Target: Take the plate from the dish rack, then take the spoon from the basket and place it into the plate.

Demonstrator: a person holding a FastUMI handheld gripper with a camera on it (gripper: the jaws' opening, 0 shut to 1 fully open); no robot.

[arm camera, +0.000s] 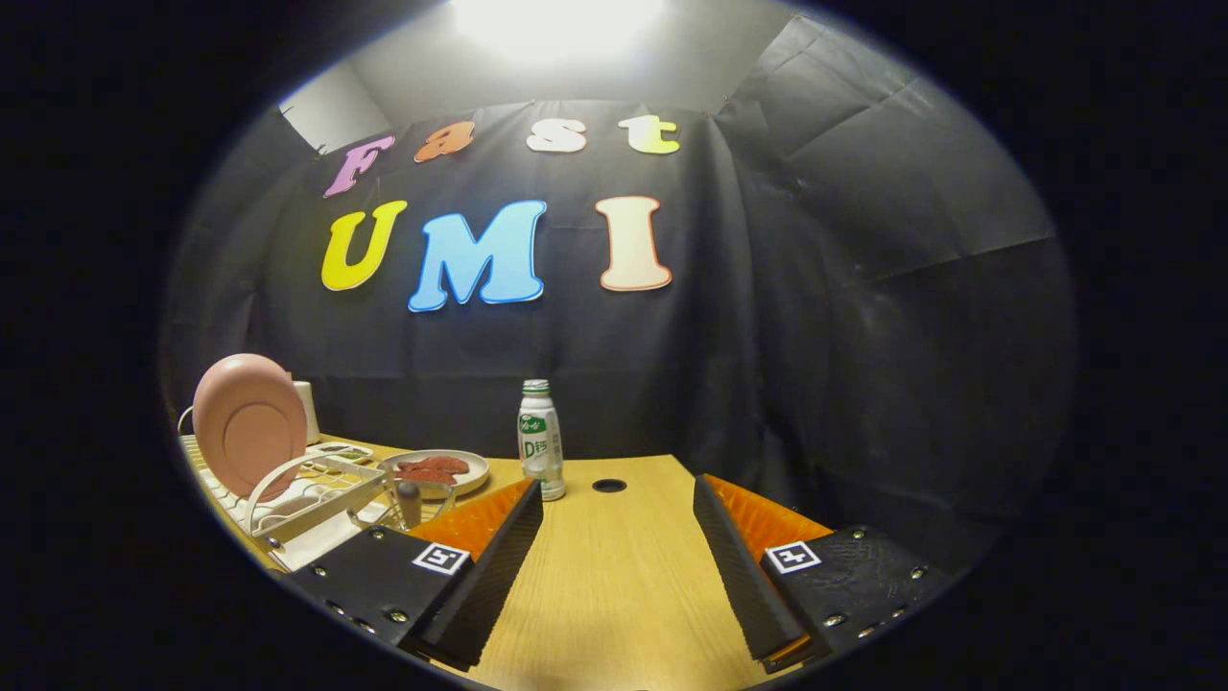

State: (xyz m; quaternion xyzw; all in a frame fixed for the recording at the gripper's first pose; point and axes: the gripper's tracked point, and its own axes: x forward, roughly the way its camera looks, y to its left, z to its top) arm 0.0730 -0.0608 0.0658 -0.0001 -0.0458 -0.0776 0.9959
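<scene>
Gripper point(619, 537) fingers spread wide apart, nothing between them, hovering over the light wooden table point(614, 595). Round pink plate point(249, 422) stands on edge in the white wire dish rack point(307, 494), far left. Clear wire basket point(422, 499) sits just right of the rack, a dark handle poking up in it; can't tell if that's the spoon. Small white-and-green plastic bottle point(540, 440) stands upright beyond the left finger.

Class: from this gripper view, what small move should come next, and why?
Probably swing the gripper left toward the pink plate. The plate stands upright in the dish rack, beyond and left of the fingers, which are open with only bare table between them.
</scene>
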